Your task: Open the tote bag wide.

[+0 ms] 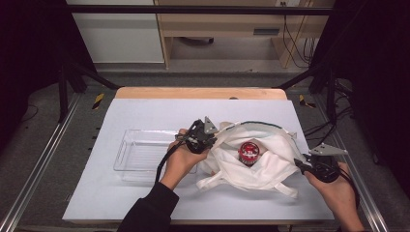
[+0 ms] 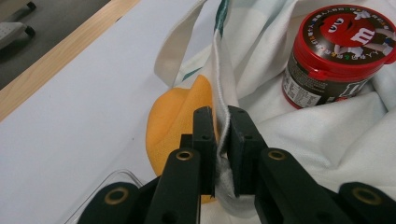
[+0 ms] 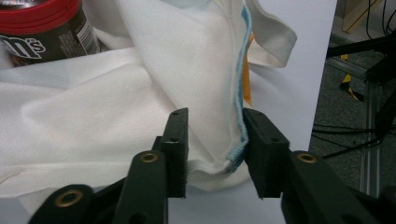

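Observation:
A white cloth tote bag (image 1: 270, 164) lies crumpled right of the table's middle. A jar with a red lid (image 1: 249, 151) stands upright in its folds. My left gripper (image 1: 214, 140) is at the bag's left rim. In the left gripper view it (image 2: 222, 116) is shut on the rim fabric (image 2: 224, 79), beside an orange patch (image 2: 177, 121), with the jar (image 2: 343, 51) beyond. My right gripper (image 1: 300, 163) is at the bag's right edge. In the right gripper view its jaws (image 3: 215, 121) stand apart around the blue-trimmed rim (image 3: 239, 93), which touches the right jaw.
A clear plastic tray (image 1: 138, 152) sits left of the bag, close to the left hand. The white mat (image 1: 159, 111) covers the table up to a wooden strip at the far edge. A metal frame and cables lie to the right of the table.

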A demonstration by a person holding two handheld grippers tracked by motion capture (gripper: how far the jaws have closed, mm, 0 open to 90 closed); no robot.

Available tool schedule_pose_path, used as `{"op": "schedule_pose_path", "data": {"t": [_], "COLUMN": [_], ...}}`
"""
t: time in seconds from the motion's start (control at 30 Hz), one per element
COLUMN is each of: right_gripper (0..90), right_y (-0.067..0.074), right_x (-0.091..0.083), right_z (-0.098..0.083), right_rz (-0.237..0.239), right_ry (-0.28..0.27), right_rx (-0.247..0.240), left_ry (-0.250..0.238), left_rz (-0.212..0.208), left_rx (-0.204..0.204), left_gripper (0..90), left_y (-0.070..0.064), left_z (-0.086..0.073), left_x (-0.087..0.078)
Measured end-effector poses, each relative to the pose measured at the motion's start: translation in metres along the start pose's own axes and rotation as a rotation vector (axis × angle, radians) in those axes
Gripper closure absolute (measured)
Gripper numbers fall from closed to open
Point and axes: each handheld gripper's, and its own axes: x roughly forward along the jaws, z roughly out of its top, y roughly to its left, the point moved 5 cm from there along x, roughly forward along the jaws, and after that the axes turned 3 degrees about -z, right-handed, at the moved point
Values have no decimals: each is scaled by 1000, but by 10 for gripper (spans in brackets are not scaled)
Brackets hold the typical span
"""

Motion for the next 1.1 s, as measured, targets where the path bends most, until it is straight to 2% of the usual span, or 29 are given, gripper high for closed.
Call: {"op": "schedule_pose_path", "data": {"t": [0.2,0.33,0.57,0.87,1.0,1.1], "right_gripper": [815,857,860,860,832,739], "right_y": [0,-2,-14,-23,-24,-23], "right_x": [-1,-6,-27,-4,-10,-20], "right_z": [-3,-1,0,-30,-26,-16], "right_rz": [-7,-21,-31,-1,18,11], "right_ry": [22,14,-2,32,-15,-75], "right_rx": [-29,-27,-17,45,44,30], "left_ry": [11,-1,22,89,104,109], "left_rz": [5,0,20,18,9,6], "left_rx": [3,0,20,50,57,50], "left_gripper": [822,822,822,821,821,821], "left_y": [0,0,-1,-6,-7,-7], "left_z": [-1,1,2,-5,-9,-9], "left_x": [1,0,2,10,11,12]}}
